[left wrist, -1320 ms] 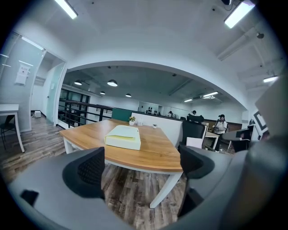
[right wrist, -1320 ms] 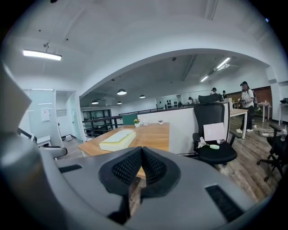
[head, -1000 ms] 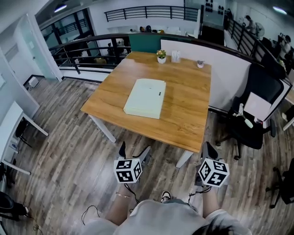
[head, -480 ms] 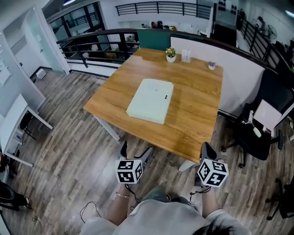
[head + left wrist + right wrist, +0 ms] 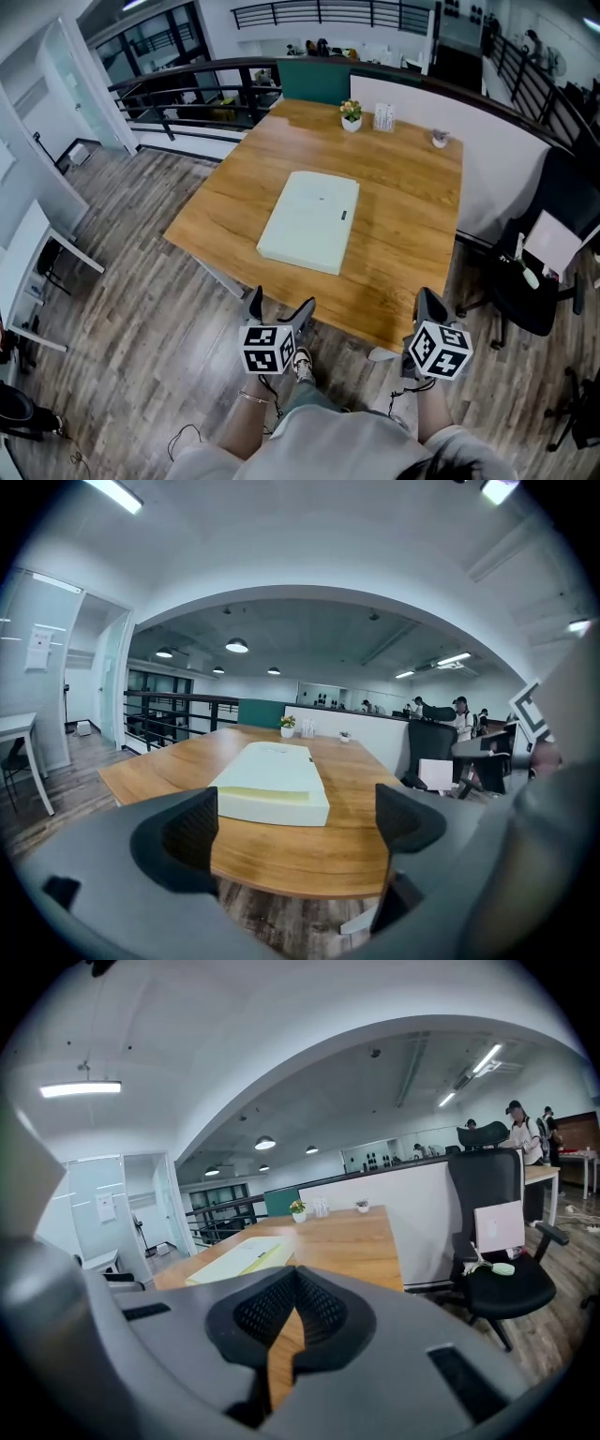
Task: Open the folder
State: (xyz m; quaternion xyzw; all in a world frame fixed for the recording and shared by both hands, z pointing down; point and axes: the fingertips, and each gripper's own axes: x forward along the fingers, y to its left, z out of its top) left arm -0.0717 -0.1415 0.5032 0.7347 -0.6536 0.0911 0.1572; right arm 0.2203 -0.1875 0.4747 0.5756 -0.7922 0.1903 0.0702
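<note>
Our left gripper (image 5: pixel 295 829) holds its jaws wide apart and empty, our right gripper (image 5: pixel 292 1309) has them pressed together on nothing. Both hang short of the square wooden table (image 5: pixel 403 216), likely poised to approach. The closed pale-green folder (image 5: pixel 311 221) lies flat at its middle, grey plank flooring (image 5: pixel 122 309) all around.

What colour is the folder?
The folder is pale green; head view shows it best.

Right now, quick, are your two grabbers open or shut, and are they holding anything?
Left gripper: open, nothing between its jaws.
Right gripper: shut, holding nothing.
</note>
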